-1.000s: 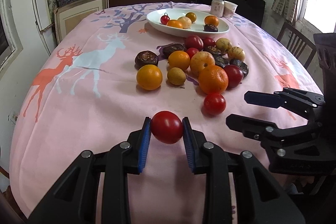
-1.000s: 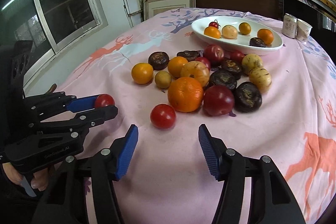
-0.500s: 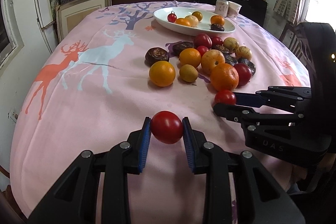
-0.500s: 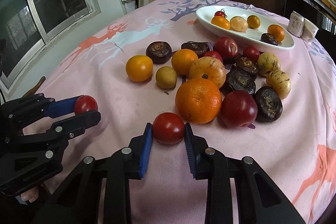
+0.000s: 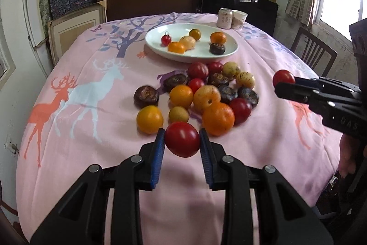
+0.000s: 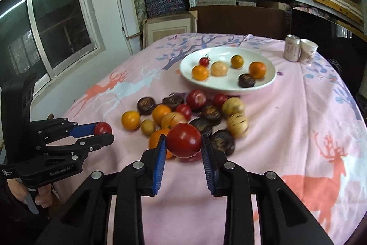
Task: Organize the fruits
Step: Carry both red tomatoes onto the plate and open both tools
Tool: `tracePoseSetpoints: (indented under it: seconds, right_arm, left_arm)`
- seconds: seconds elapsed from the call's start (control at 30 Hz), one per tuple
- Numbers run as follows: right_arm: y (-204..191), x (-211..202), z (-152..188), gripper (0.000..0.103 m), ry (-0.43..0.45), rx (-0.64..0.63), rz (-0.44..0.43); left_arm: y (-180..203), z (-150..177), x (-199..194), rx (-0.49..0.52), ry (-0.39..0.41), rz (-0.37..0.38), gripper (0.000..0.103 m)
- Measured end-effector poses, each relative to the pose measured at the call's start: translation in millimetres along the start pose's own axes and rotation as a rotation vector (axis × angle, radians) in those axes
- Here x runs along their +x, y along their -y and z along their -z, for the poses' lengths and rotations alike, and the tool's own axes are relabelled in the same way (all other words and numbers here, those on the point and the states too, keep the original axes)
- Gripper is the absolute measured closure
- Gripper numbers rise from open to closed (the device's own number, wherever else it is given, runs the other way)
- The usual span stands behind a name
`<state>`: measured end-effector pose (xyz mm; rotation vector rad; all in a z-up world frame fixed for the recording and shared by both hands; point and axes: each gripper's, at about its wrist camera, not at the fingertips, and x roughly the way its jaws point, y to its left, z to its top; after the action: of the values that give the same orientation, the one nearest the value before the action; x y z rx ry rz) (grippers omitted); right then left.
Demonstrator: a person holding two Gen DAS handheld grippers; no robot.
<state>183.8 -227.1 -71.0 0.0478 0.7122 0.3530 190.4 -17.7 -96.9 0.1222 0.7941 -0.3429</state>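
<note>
Newly lifted right claw point(image 6: 183, 148), glossy round tomato point(image 6: 183, 140)

Fruit pile point(image 5: 201, 93) on tablecloth point(image 5: 91, 107), plate point(image 5: 191, 54) behind, can point(image 5: 224, 18) beyond.

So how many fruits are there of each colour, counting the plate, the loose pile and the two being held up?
Red fruits: 7
Dark brown-purple fruits: 6
Orange-to-yellow fruits: 11
Total: 24
</note>
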Motion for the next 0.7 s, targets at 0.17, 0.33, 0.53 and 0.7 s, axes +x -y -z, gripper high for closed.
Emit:
tracePoseSetpoints:
  seconds: [0.17, 0.33, 0.53, 0.7]
  right_arm:
    - [46, 11, -34, 0.072, 0.049, 0.034, 0.026]
    - [85, 54, -65, 0.072, 0.044, 0.079, 0.081]
    - [110, 112, -88, 0.072, -0.006, 0.091, 0.075]
    - [117, 137, -101, 0.051, -0.012, 0.074, 0.071]
  left_arm:
    - [12, -61, 27, 0.011, 0.021, 0.039, 0.074]
    - [22, -120, 76, 0.003, 0.033, 0.075, 0.073]
    - [20, -158, 156, -0.045, -0.054, 0.076, 0.073]
    - [22, -167, 186, -0.060, -0.099, 0.080, 0.055]
